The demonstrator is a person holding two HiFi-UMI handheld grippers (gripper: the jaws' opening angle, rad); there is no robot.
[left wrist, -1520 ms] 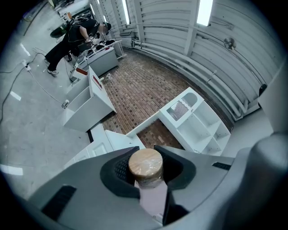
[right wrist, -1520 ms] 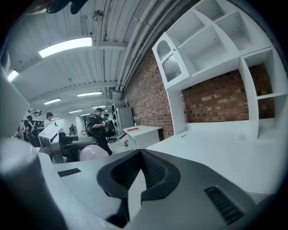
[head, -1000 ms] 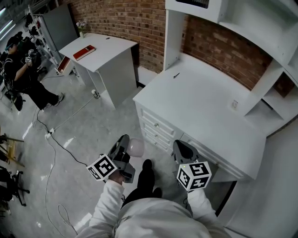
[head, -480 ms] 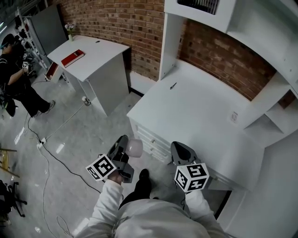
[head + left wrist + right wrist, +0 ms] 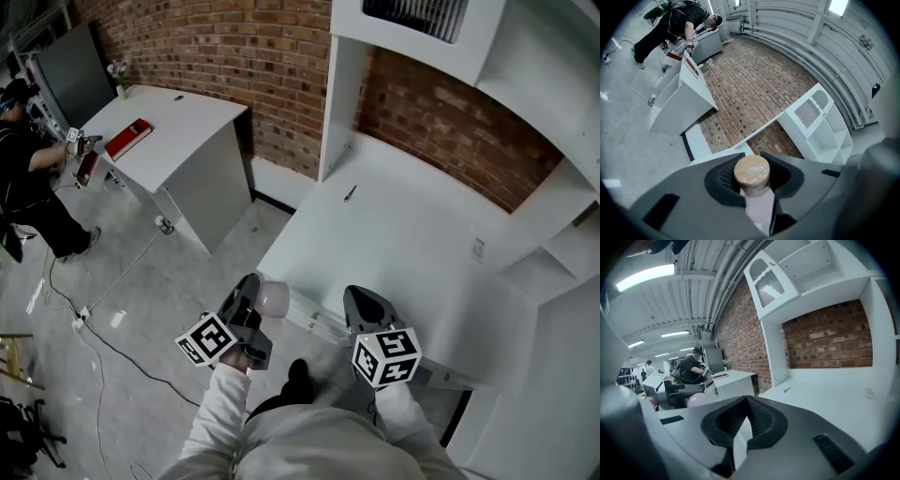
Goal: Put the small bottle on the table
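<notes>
**A:** Where does the small bottle [image 5: 274, 296] stand right now?

**B:** In the air. The left gripper [image 5: 751, 161] is clenched on it, one pad on each side just below the cork-coloured cap [image 5: 751, 169]. From the head view it hangs near the front left corner of the white tabletop [image 5: 403, 244], not over it yet by my reading.

**A:** And the right gripper [image 5: 745, 416]?

**B:** Closed, with nothing between its jaws. It sits beside the left one, near the front edge.

**A:** So how do I do the placing well?

**B:** Carry the bottle forward until it is clearly above bare surface, well inside the edge. The corner is the risky spot, because a base set half off the tabletop would likely tip toward the floor. Keep the cap pointing up on the way.

**A:** Anything to avoid on the tabletop?

**B:** A small dark thing [image 5: 349, 193] lies far back near the brick wall [image 5: 441, 122]. I cannot tell what it is. The near area looks free, so aim there.

**A:** And the release?

**B:** Lower until the base rests flat, then let the jaws part. The grip is high on the bottle, so I judge it could swing if you hurry. Draw the gripper straight back without brushing the cap.
</notes>
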